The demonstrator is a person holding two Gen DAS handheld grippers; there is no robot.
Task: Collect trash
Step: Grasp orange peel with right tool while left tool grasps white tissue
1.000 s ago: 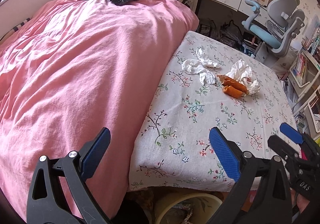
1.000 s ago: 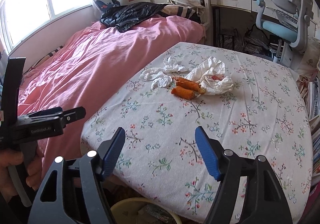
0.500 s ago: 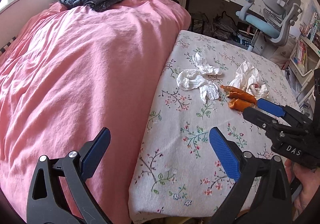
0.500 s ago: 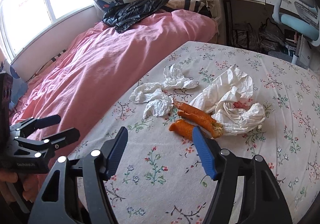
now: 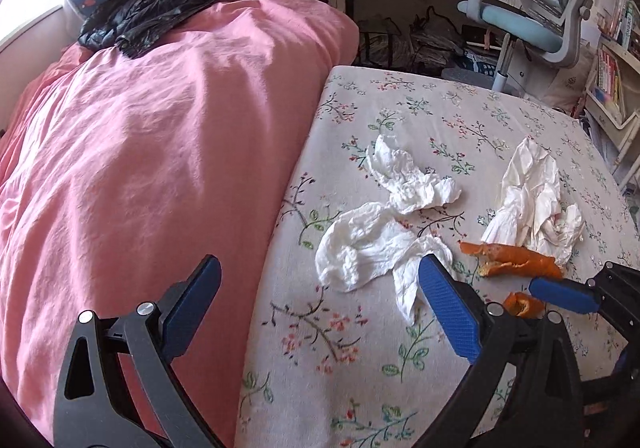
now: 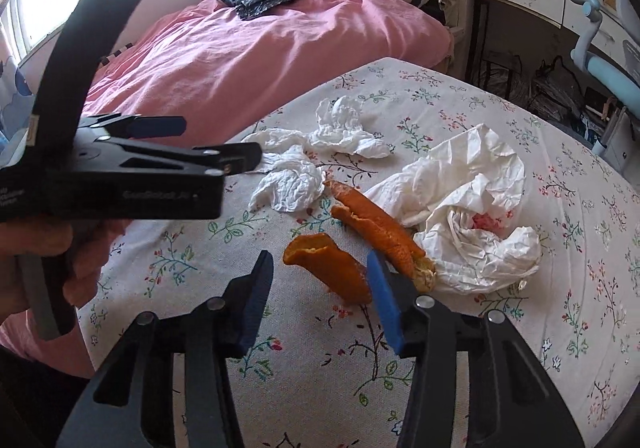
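Compared with a second ago, both cameras sit much closer to the litter on the floral sheet (image 6: 460, 368) of the bed, and the yellow bin seen then below the bed's near edge is out of frame. The right gripper (image 6: 320, 288) has just been closing its fingers: they stand narrower than before, with the short orange peel (image 6: 330, 268) between them. The right-hand pad appears to touch the peel's near end, though the angle leaves this uncertain; the left-hand pad stands clear of it, so no grip is made. The left gripper (image 5: 320, 312) has its fingers spread wide with nothing between them; its right fingertip overlaps the near crumpled tissue (image 5: 368, 248) in its own view.

Count of trash on the sheet: two pieces of orange peel, the short one and a long orange peel (image 6: 376, 224) just beyond it; two small crumpled tissues, near and far tissue (image 5: 408, 176), touching each other; one large wad of tissue (image 6: 472, 216) at the right, against the long peel, with a pink stain in its folds.

A pink quilt (image 5: 140, 168) covers the left of the bed, a black jacket (image 5: 152, 12) at its far end. One swivel chair (image 5: 560, 20) stands far right.
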